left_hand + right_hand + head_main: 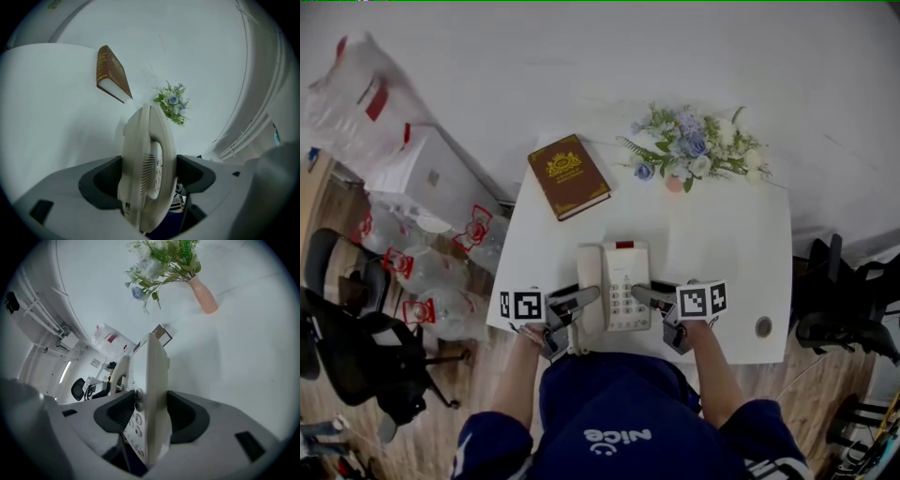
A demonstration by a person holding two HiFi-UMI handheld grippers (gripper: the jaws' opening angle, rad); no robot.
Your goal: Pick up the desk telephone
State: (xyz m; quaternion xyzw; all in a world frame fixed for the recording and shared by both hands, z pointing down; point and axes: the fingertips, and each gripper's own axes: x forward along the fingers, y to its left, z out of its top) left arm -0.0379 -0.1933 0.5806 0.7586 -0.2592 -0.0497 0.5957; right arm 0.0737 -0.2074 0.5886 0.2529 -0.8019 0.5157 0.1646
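Left gripper (583, 302) clamped on telephone (623, 272) left edge, right gripper (647, 297) clamped on keypad edge. Phone's long axis points away from person, toward flowers (689, 150).

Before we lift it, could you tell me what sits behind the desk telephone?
Behind the desk telephone, apart from it on the white table: a brown book at left, a vase of flowers at right. The tabletop under the telephone is covered.

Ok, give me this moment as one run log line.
left gripper: shut on desk telephone, handset side | right gripper: shut on desk telephone, keypad side | location: near edge of table | lifted: cannot tell
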